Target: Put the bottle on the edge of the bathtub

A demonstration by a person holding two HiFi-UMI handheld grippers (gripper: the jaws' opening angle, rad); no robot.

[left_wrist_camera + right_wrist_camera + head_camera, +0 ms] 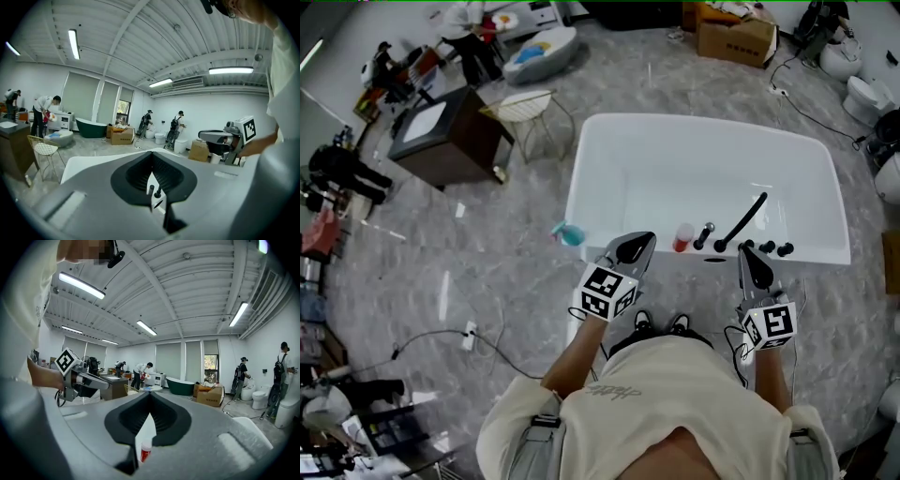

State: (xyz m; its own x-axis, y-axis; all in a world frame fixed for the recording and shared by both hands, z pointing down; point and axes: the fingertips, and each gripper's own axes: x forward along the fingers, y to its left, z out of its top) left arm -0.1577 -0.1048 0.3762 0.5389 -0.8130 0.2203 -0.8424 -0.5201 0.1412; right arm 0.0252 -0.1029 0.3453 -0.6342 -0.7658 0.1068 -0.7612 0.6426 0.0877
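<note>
1. Filling the floor ahead, the white rectangular bathtub [703, 124] already bears the task's thing on its near rim.
2. The left gripper [636, 246] and right gripper [752, 258] hover closed and empty.
3. The small red white-capped bottle [682, 237] stands beside the black tap [741, 225]. Placing looks done; next, simply back away.

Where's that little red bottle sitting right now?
In the head view the red bottle stands upright on the near rim of the white bathtub, right of centre, just left of the black tap.

Carrier: bathtub edge [816, 248], white, at 6 o'clock of the tub
On it: bottle [682, 237], upright; black faucet [741, 223] just beside, at its 3 o'clock
</note>
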